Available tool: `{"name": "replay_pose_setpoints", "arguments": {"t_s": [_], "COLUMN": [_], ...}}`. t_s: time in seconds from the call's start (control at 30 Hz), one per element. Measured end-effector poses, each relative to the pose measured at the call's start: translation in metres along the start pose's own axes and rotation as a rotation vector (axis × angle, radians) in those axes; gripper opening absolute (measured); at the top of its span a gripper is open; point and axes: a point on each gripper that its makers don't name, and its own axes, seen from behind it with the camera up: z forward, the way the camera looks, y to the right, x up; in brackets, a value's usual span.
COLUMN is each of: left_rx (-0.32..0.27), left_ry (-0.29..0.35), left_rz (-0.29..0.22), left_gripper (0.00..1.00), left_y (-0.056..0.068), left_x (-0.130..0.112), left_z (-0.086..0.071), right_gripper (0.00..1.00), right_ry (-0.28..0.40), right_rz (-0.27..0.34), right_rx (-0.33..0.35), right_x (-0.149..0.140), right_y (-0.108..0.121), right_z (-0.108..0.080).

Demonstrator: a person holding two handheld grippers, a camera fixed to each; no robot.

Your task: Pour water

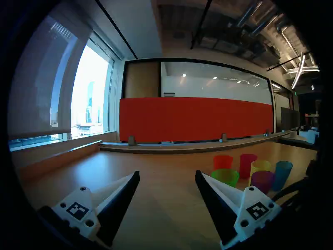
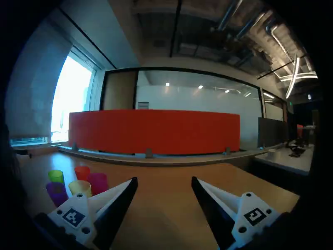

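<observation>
**Item: plastic cups, translucent, assorted colours.** They stand upright in a tight cluster on the wooden table (image 1: 166,164), on the near side of the red partition (image 1: 195,118).
- Row nearer the partition, left gripper view: orange-red cup (image 1: 222,161), magenta cup (image 1: 247,163), yellow cup (image 1: 259,166), blue cup (image 1: 283,173).
- In front of that row: green cup (image 1: 225,176) and purple cup (image 1: 262,181).
- Whether any cup holds water cannot be told.
- In the right gripper view the cluster sits below the partition's left end, partly behind that gripper's left finger.

**Left gripper** (image 1: 166,183): fingers spread wide apart, with bare tabletop between them. The cups are off beside its right finger, not touched.

**Right gripper** (image 2: 163,187): fingers likewise wide apart, holding nothing.

**Markings:** each white finger carries a square black-and-white coded marker (image 1: 78,210), a pattern rather than lettering.

**Surroundings:**
- A glass wall (image 1: 208,83) rises directly above the partition.
- A bright window (image 1: 89,102) lies past the partition's left end.
- Strip lights (image 1: 301,71) hang high beyond its right end.
</observation>
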Motion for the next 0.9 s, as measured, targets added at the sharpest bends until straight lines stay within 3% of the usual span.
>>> {"name": "replay_pose_setpoints", "arguments": {"t_s": [0.3, 0.9], "left_rx": [0.0, 0.0], "left_ry": [0.0, 0.0], "left_rz": [0.0, 0.0], "left_gripper": [0.99, 0.99], "left_y": [0.0, 0.001], "left_x": [0.0, 0.0], "left_z": [0.0, 0.001], "right_gripper": [1.0, 1.0], "right_ry": [-0.035, -0.027], "right_rz": [0.02, 0.023], "right_rx": [-0.003, 0.005], "right_x": [-0.023, -0.029], "right_y": [0.004, 0.004], "right_z": [0.002, 0.005]}}
